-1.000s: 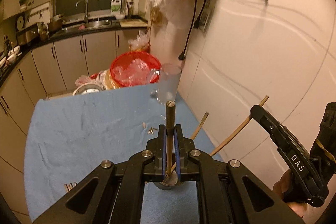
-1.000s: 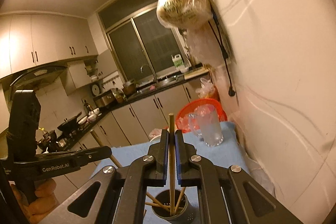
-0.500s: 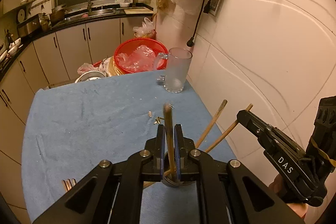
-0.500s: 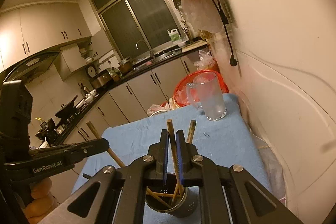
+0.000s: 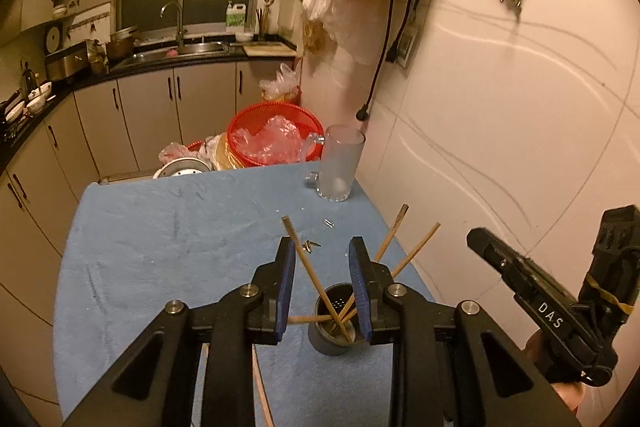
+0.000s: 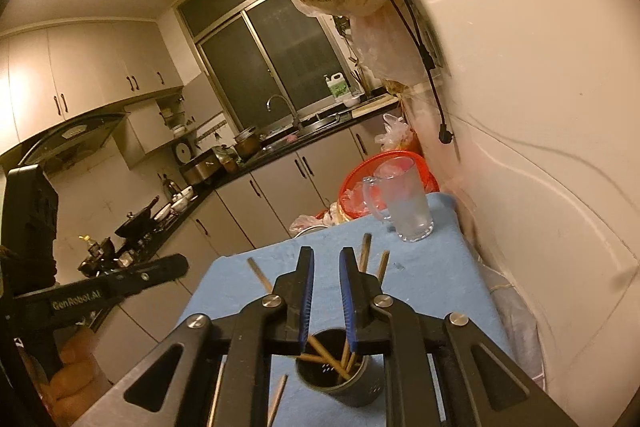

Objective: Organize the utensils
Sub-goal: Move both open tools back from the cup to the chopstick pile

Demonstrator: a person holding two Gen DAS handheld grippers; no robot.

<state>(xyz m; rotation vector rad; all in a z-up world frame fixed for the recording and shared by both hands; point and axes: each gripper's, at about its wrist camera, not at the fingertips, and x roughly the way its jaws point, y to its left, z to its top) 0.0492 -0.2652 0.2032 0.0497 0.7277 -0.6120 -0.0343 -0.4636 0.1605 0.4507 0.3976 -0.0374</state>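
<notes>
Looks mostly done: chopsticks [image 5: 310, 267] have been dropped into the cup [image 5: 334, 323] just below both claws, left claw [image 5: 322, 263] and right claw [image 6: 326, 277] are opening with nothing gripped, though a stick [image 6: 277, 399] beside the cup is left on the worktop [image 5: 160, 247].

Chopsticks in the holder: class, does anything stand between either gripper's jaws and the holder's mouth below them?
Nothing visible does. The holder stands open-topped on the blue cloth, right below both grippers. The chopsticks lean out of it, loose between the opening jaws of the left gripper; the right gripper is opening too.
</notes>
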